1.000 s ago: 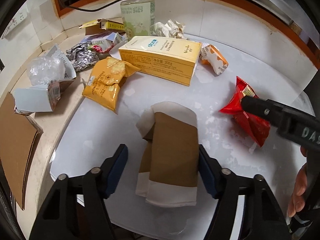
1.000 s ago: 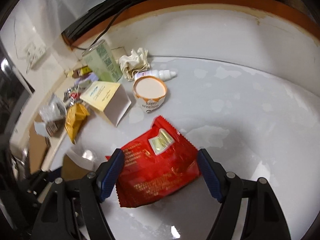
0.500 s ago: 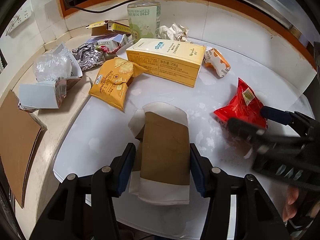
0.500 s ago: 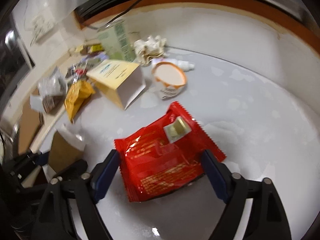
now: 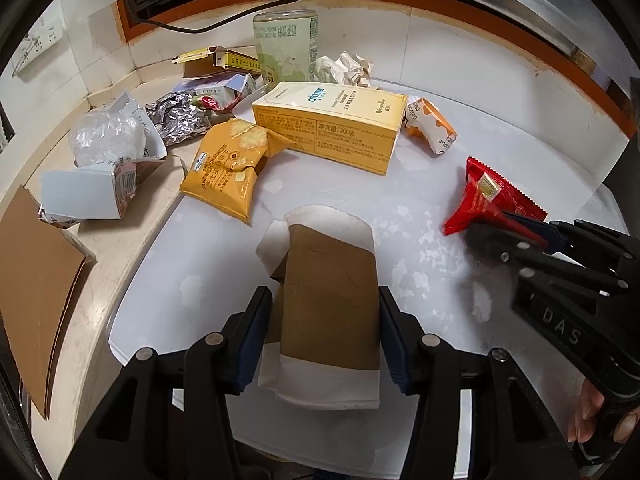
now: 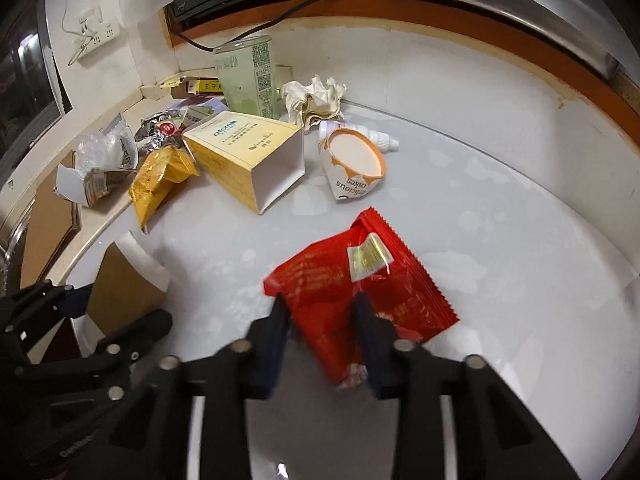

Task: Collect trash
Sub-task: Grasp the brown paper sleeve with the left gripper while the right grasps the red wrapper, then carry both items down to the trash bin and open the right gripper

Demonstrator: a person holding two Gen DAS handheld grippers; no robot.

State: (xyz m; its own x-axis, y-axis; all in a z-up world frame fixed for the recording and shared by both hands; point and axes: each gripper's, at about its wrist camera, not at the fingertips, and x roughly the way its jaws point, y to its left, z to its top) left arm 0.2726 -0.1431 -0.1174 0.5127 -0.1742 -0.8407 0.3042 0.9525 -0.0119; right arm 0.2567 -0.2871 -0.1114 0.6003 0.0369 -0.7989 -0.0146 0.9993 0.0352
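Observation:
A flattened brown-and-white paper cup (image 5: 328, 304) lies on the white table, and my left gripper (image 5: 322, 336) is shut on its sides. It also shows at the left of the right wrist view (image 6: 124, 280). My right gripper (image 6: 322, 322) is shut on the near end of a red snack wrapper (image 6: 360, 280), crumpling it. The wrapper also shows at the right of the left wrist view (image 5: 490, 200), with the right gripper (image 5: 516, 236) pinching it.
Beyond lie a yellow carton (image 5: 332, 124), a yellow cracker bag (image 5: 228, 172), an orange-and-white cake cup (image 5: 430, 130), crumpled paper (image 5: 346, 68), a green tub (image 5: 286, 46), foil (image 5: 178, 118), a dropper bottle (image 6: 378, 138) and torn boxes (image 5: 84, 198). Cardboard (image 5: 36, 292) lies on the left ledge.
Both grippers have closed: the left onto the flattened paper cup, the right onto the red wrapper, which has crumpled and shifted slightly.

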